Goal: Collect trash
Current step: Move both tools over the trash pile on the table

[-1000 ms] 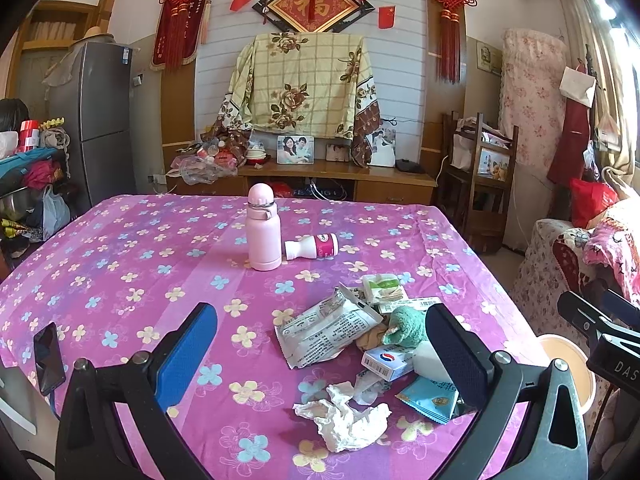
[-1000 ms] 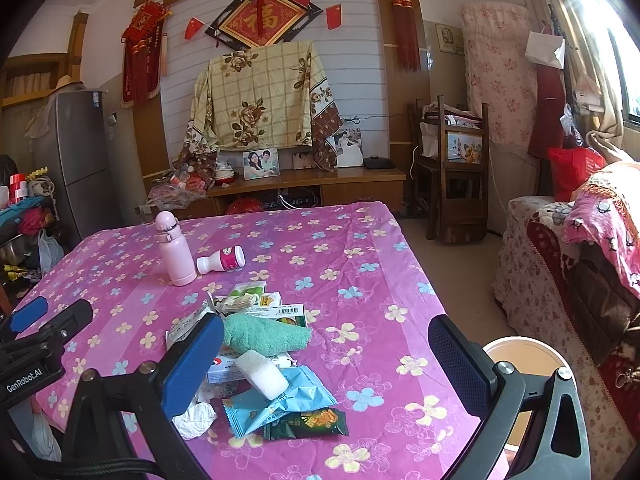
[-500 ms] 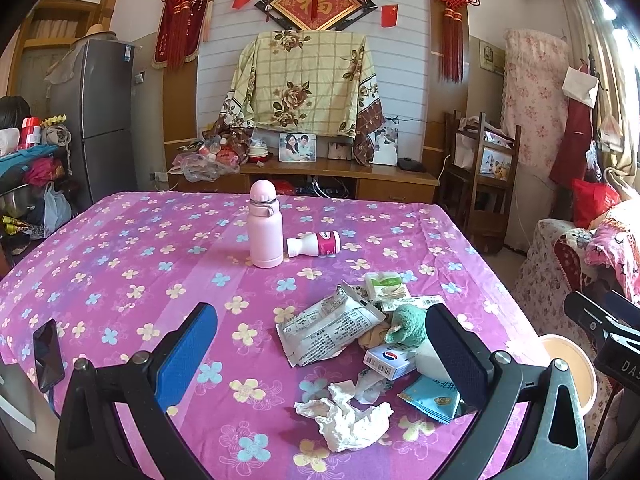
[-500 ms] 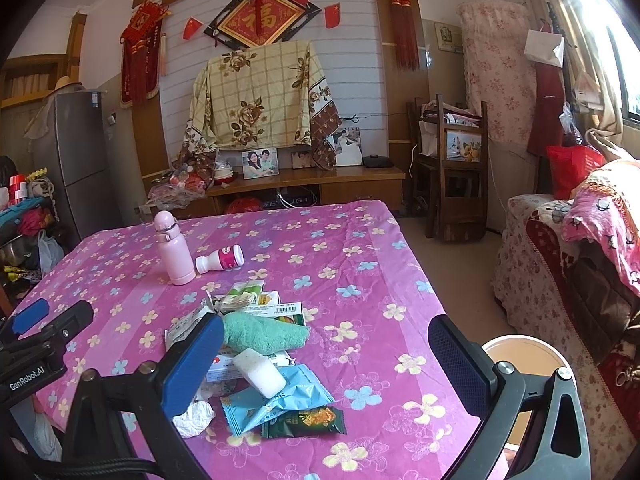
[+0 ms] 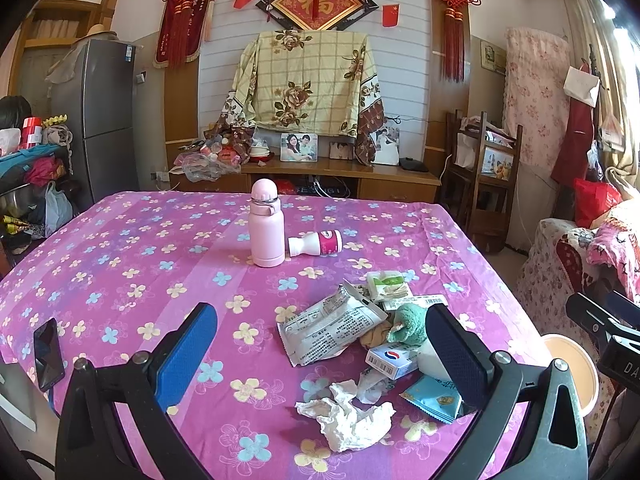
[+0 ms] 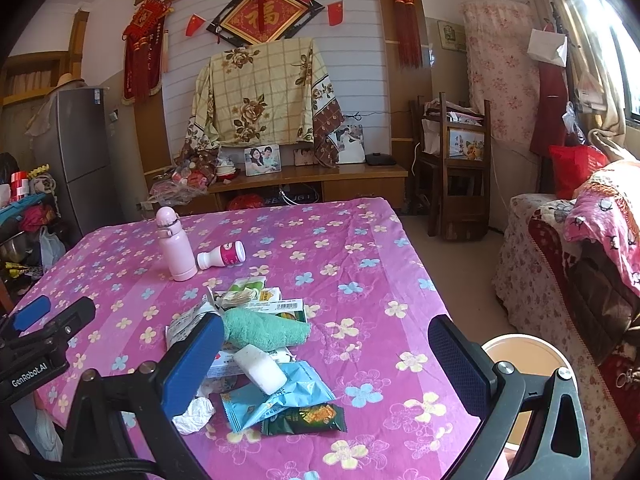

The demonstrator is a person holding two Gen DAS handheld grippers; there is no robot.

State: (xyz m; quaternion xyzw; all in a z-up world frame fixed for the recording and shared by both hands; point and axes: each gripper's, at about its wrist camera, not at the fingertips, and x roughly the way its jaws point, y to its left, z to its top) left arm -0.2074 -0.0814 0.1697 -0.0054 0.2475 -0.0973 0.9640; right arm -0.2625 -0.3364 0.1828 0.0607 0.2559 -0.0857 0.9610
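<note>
A pile of trash lies near the table's front right: a crumpled white tissue [image 5: 348,420], a grey-white printed wrapper [image 5: 328,326], a small white-and-blue box [image 5: 390,360], a blue packet [image 6: 276,398], a dark green snack packet [image 6: 306,420], a white cylinder [image 6: 260,368] and a green towel [image 6: 264,330]. My left gripper [image 5: 320,352] is open and empty above the pile. My right gripper [image 6: 326,364] is open and empty, just right of the pile. A round bin [image 6: 528,360] stands on the floor beside the table.
A pink flask [image 5: 266,230] stands mid-table with a small white-and-pink bottle [image 5: 316,243] lying beside it. A dark phone [image 5: 48,354] lies at the left edge. The table has a purple floral cloth [image 5: 120,264]. A sofa [image 6: 580,272] is at the right.
Both views have shifted only slightly; the left view has tipped a little. Nothing on the table has moved and both grippers have stayed open.
</note>
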